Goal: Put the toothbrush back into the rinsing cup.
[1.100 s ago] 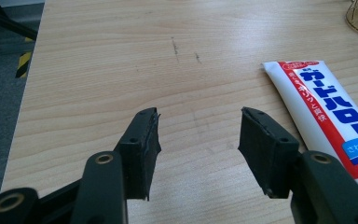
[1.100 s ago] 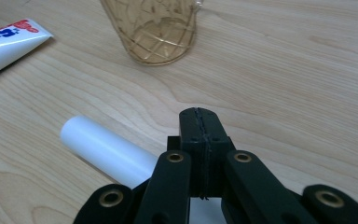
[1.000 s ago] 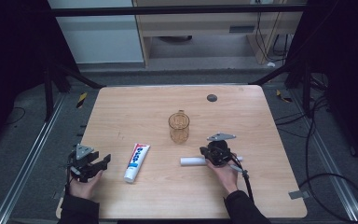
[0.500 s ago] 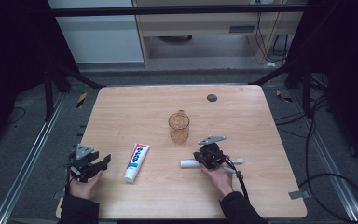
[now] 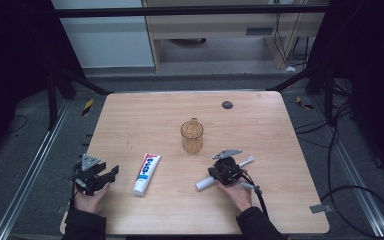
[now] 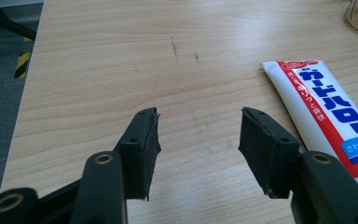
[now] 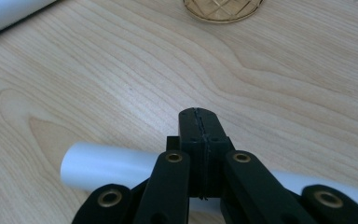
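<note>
Right gripper (image 7: 199,116) jaws pressed together, empty; white cylinder (image 7: 107,168) crosswise just beneath them. Open wide first, then straddle its middle squarely. Left gripper (image 6: 198,140) jaws half apart, empty, toothpaste tube (image 6: 321,107) beside.

The right hand-held gripper (image 5: 226,170) now sits lower and further left on the bench (image 5: 260,120) than a second ago, closer to the person's edge. The white toothbrush (image 5: 206,183) lies differently: it previously lay flat and level to the left of the gripper; it now runs diagonally beneath the gripper, one end at lower left, the other at upper right. In the right gripper view the jaws are pressed together above the handle; contact with it cannot be confirmed.
</note>
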### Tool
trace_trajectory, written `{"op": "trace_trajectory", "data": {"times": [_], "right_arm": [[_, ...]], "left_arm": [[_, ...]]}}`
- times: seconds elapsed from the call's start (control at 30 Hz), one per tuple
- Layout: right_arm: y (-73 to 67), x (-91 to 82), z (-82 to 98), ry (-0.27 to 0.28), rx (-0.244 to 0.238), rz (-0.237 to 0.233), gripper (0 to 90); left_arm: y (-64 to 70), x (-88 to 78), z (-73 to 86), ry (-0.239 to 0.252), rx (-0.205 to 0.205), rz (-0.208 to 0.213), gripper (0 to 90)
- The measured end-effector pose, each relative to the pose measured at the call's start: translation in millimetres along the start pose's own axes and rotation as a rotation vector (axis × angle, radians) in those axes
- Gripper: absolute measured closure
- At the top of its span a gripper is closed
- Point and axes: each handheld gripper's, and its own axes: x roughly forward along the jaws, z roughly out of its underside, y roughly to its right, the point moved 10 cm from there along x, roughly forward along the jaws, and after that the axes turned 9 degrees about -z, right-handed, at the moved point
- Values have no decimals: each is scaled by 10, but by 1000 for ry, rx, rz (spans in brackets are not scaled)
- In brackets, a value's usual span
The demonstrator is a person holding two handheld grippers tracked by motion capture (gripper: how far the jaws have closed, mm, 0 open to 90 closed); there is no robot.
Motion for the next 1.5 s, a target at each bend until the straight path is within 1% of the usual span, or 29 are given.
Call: {"op": "trace_trajectory", "data": {"times": [0.03,0.23,0.3,0.43,0.53,0.57,0.7,0.73,0.8,0.83,0.87,0.9,0.97,1.0,1.07,1.17,1.23,1.3,1.37,1.5], "right_arm": [[-6,-8,8,-3,-8,-4,900],[-44,-55,36,-4,-13,-19,900],[-51,-71,49,-7,-25,-20,900],[-73,-96,76,-11,-22,-25,900],[-87,-109,86,-12,-29,-31,900],[-93,-115,87,-12,-38,-33,900],[-116,-149,70,-1,-34,-42,900],[-108,-166,59,6,-39,-39,900],[-80,-234,39,20,-31,-25,900],[-50,-266,28,30,-28,-13,900],[-24,-295,24,38,-13,-6,900],[16,-316,23,43,-13,5,900],[86,-335,43,38,-7,32,900],[101,-338,54,35,0,32,900],[131,-337,66,31,-4,44,900],[175,-331,43,42,0,63,900],[241,-313,25,51,13,83,900],[285,-285,27,46,18,94,900],[295,-268,42,38,24,92,900],[285,-269,50,34,19,92,900]], "left_arm": [[0,-1,0,0,0,0,464],[-1,-4,-2,1,-1,1,464],[-1,-5,-2,1,-2,1,464],[3,-7,-3,2,-1,1,464],[3,-6,-2,2,-1,1,463],[3,-7,-3,2,-2,1,464],[3,-9,-5,3,-2,1,464],[4,-10,-6,4,-3,1,464],[5,-10,-7,5,-3,1,464],[4,-10,-5,3,-1,2,464],[5,-8,-4,3,-2,2,464],[7,-9,-3,2,0,3,464],[8,-11,-4,3,1,3,464],[7,-11,-5,3,0,3,464],[4,-7,-4,2,-1,2,464],[10,-4,0,0,2,3,464],[14,-5,-2,1,3,3,464],[12,-4,-2,1,2,3,464],[8,-2,0,1,1,3,464],[11,-4,0,0,3,4,464]]}}
